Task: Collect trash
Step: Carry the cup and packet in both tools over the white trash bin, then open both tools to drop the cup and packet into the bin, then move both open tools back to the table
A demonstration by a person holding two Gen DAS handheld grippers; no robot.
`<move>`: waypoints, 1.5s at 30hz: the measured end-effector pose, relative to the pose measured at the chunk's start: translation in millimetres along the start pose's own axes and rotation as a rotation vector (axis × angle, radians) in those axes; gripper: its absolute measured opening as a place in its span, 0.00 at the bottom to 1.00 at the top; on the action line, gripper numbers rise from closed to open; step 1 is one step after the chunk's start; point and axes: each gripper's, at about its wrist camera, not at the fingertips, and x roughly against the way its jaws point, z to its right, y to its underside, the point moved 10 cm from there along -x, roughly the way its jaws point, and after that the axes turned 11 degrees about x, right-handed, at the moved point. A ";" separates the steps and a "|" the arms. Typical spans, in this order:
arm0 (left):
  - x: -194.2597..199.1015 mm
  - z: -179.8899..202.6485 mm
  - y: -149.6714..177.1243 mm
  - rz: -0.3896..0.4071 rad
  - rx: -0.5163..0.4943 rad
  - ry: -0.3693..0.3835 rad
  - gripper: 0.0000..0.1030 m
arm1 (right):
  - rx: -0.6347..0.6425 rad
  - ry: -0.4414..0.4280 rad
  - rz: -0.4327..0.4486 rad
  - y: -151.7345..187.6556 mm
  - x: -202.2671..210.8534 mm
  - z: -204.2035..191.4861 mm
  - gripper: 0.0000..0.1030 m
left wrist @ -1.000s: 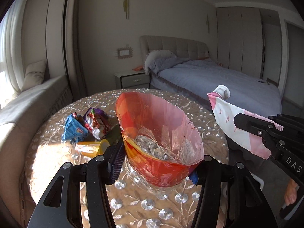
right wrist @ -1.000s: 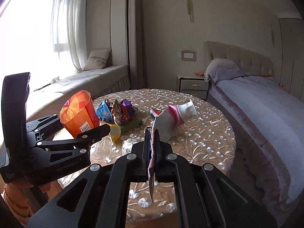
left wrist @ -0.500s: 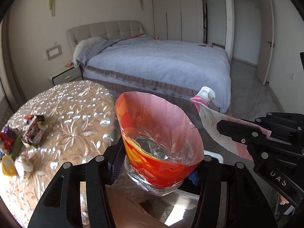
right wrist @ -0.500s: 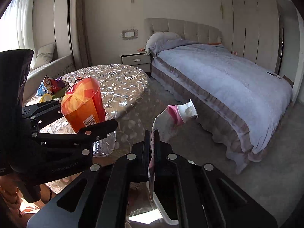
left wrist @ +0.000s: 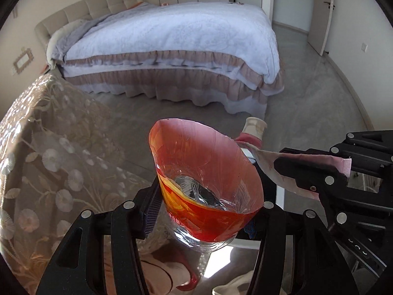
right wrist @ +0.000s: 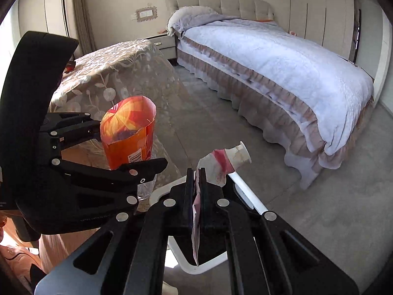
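Observation:
My left gripper (left wrist: 208,211) is shut on a clear plastic bottle with a loose orange label sleeve (left wrist: 203,172), held in the air beside the table; it also shows in the right wrist view (right wrist: 130,140). My right gripper (right wrist: 196,182) is shut on a flattened pink-and-white pouch with a white spout (right wrist: 221,164), also seen in the left wrist view (left wrist: 277,169). Both are held above a white-rimmed bin (right wrist: 243,189) on the floor, whose rim is partly hidden by the grippers.
The round table with a beige embroidered cloth (left wrist: 49,147) is at the left; a red wrapper (right wrist: 70,65) lies at its far side. A bed with a pale blue cover (right wrist: 282,56) fills the right. Grey floor (right wrist: 319,209) lies between them.
Both grippers swung right, away from the table, and tilted down toward the floor, each carrying its item. The table trash pile left the left view; the white bin came into view below.

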 end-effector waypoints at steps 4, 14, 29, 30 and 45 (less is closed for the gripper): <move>-37.3 7.1 9.5 -0.057 -0.043 0.034 0.53 | -0.012 -0.035 -0.068 26.4 -32.2 8.3 0.05; -85.8 -5.9 29.8 -0.192 0.006 0.070 0.91 | 0.029 0.067 -0.157 66.9 -61.1 24.8 0.96; -12.1 -8.4 -14.2 0.004 0.039 0.042 0.94 | 0.051 0.130 -0.022 17.1 -11.3 27.7 0.96; -2.0 -10.0 -18.3 0.023 0.046 0.036 0.94 | 0.056 0.147 -0.003 9.7 -3.8 26.9 0.96; 168.9 -89.9 -54.4 0.356 0.212 -0.175 0.94 | 0.158 0.151 0.300 -119.6 93.1 -34.6 0.96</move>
